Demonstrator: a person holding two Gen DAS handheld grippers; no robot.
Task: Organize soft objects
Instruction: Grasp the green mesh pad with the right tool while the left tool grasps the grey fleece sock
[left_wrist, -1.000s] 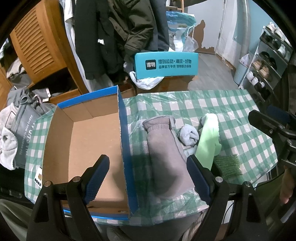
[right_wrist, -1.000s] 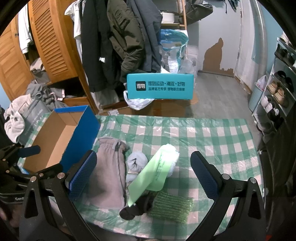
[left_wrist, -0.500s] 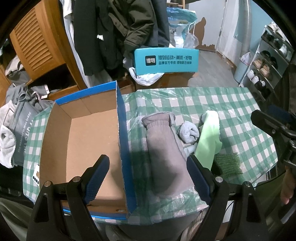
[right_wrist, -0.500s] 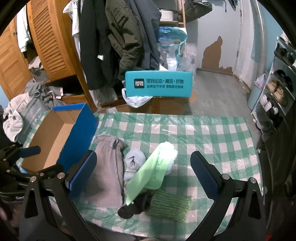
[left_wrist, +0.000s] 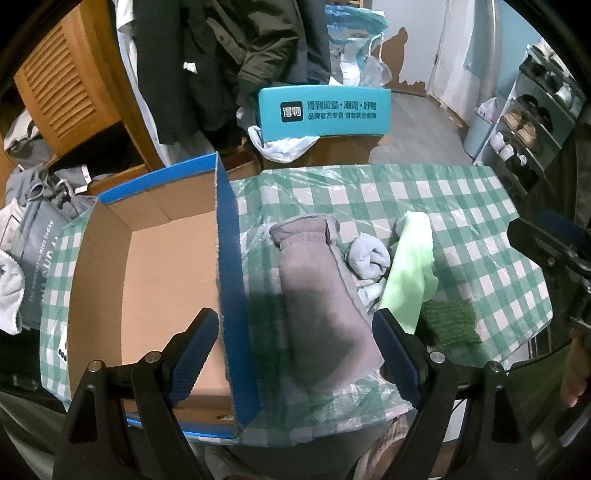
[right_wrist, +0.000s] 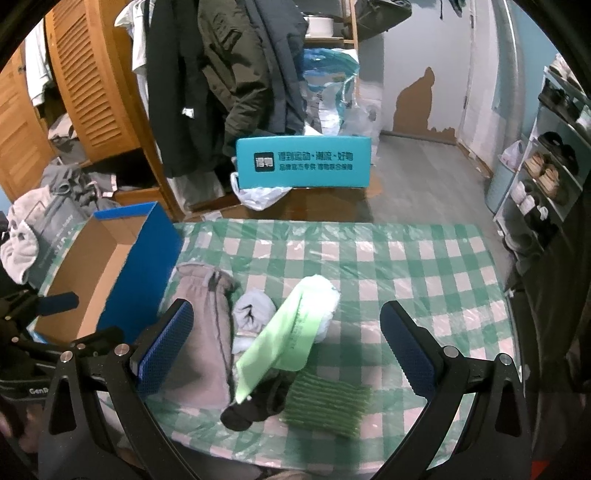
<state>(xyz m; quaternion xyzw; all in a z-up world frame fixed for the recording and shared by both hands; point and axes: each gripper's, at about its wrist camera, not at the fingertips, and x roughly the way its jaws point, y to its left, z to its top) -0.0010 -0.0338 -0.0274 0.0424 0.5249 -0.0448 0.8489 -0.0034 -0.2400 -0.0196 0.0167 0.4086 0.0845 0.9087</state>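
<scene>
A folded grey garment (left_wrist: 317, 295) (right_wrist: 207, 332) lies on the checked table beside an open blue cardboard box (left_wrist: 147, 280) (right_wrist: 110, 266), which holds nothing. To its right sit a rolled pale sock (left_wrist: 369, 254) (right_wrist: 253, 314), a light green cloth (left_wrist: 410, 269) (right_wrist: 291, 332), a dark green ribbed cloth (left_wrist: 450, 321) (right_wrist: 328, 398) and a black sock (right_wrist: 255, 406). My left gripper (left_wrist: 295, 354) hangs open above the box's right wall and the grey garment. Open too, my right gripper (right_wrist: 288, 350) hovers over the pile of small items. Neither holds anything.
A green and white checked tablecloth under plastic (right_wrist: 406, 258) covers the table. Behind it stand a teal box (right_wrist: 303, 162), hanging coats (right_wrist: 236, 74) and a wooden louvred wardrobe (right_wrist: 85, 85). Shoe shelves (right_wrist: 554, 162) line the right wall. Grey clothes (left_wrist: 33, 236) are piled at the left.
Both views have shifted slightly forward and down toward the table. The objects on the table have not moved and both grippers have stayed open.
</scene>
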